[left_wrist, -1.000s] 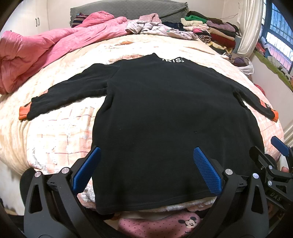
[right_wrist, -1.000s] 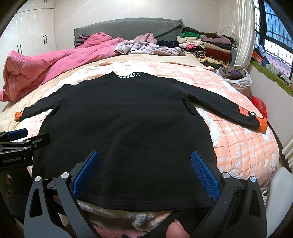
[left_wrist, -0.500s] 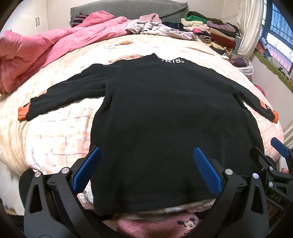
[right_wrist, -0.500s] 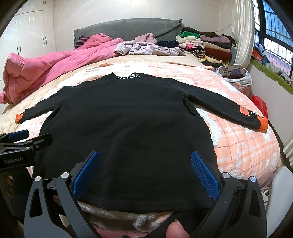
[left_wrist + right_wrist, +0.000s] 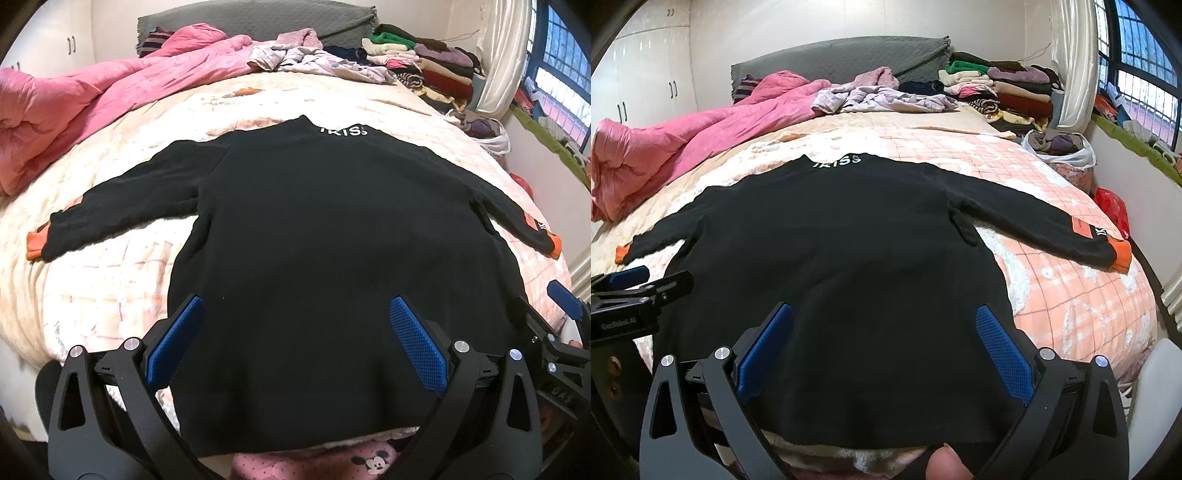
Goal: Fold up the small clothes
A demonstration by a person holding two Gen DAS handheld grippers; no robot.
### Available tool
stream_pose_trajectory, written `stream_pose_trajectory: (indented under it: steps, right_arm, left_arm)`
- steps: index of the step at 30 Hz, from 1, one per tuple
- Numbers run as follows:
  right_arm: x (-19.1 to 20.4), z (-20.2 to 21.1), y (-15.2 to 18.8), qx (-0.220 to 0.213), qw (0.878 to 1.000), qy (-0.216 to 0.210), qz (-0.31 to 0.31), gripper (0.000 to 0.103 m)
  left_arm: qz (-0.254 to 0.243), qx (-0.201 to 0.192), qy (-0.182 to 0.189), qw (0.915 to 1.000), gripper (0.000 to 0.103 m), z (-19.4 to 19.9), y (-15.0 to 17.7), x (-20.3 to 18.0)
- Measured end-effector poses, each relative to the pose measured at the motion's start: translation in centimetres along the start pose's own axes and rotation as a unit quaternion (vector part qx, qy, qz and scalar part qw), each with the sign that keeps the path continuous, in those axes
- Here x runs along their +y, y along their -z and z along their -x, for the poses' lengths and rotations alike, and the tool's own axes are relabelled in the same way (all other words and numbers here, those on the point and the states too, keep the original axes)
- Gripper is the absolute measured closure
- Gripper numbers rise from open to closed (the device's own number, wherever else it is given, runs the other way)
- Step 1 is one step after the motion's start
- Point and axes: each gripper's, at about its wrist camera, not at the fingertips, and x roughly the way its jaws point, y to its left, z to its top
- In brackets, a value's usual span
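Two grippers are waiting at the bottom of the frames, and both are sitting wide apart with nothing between the blue pads. The left gripper [image 5: 293,341] is hanging over the lower left part of the black top [image 5: 332,258], and the right gripper [image 5: 884,341] is hanging over its lower right part. The top is lying flat and spread out on the bed [image 5: 1071,295], filling the middle of each frame, with its neck toward the upper middle and its sleeves reaching out to both sides. To fold it well, I think each gripper should be going for a sleeve, pinching only the top layer near the orange cuff [image 5: 1121,254], and laying it across the body, keeping it smooth.
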Motion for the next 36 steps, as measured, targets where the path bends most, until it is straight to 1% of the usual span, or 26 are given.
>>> stream_pose_trajectory:
  steps: [7,14,22,28,30,36]
  right_arm:
    - [-0.9,-0.9,-1.5,-0.006,1.0,0.013,0.006,0.004]
    - [-2.4,-2.3,-4.3,-0.012,0.999,0.029,-0.012,0.004]
    - [-4.9,-4.3,-6.4,-0.01,0.998,0.053,-0.041,0.004]
    - [-7.9,-5.9,-7.8,-0.009,0.994,0.076,-0.073,0.004]
    - [-9.1,-6.2,-8.0,-0.009,0.993,0.083,-0.085,0.004]
    - [-14.4,-7.2,-8.3,-0.008,0.982,0.123,-0.143,0.004]
  left_arm:
    - [-0.015,0.0,0.004,0.9999,0.008,-1.4,-1.9,-0.8]
    - [-0.018,0.001,0.01,0.9998,0.008,-3.2,-4.5,-1.5]
    - [-0.014,0.007,0.017,0.9997,0.008,-5.2,-7.4,-2.1]
    - [-0.01,0.015,0.023,0.9996,0.008,-7.0,-9.4,-2.6]
    - [-0.009,0.016,0.02,0.9996,0.008,-7.6,-10.1,-2.7]
    - [-0.012,0.021,0.021,0.9995,0.008,-9.6,-12.0,-3.1]
